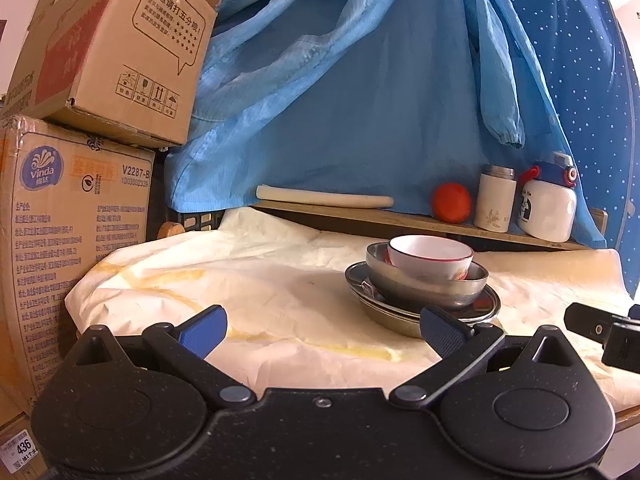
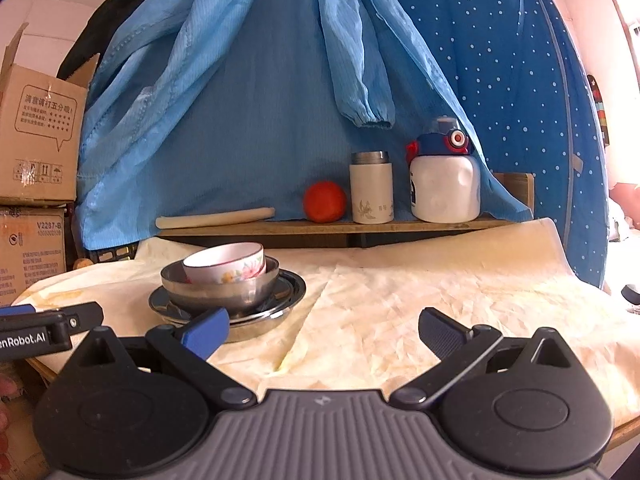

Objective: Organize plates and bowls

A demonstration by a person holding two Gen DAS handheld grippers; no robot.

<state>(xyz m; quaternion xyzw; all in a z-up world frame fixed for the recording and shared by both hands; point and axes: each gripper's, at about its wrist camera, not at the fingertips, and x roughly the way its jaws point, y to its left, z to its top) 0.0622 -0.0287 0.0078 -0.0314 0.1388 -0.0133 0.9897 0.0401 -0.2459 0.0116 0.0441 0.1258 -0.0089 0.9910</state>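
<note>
A white ceramic bowl with a floral pattern sits inside a steel bowl, which sits on stacked steel plates on a cream cloth. The same stack shows in the right wrist view: white bowl, steel bowl, plates. My left gripper is open and empty, just in front of and left of the stack. My right gripper is open and empty, in front of and right of the stack. The right gripper's tip shows at the right edge of the left wrist view.
A low wooden shelf behind the table holds a rolling pin, an orange, a white flask and a white bottle. Blue fabric hangs behind. Cardboard boxes stand at the left.
</note>
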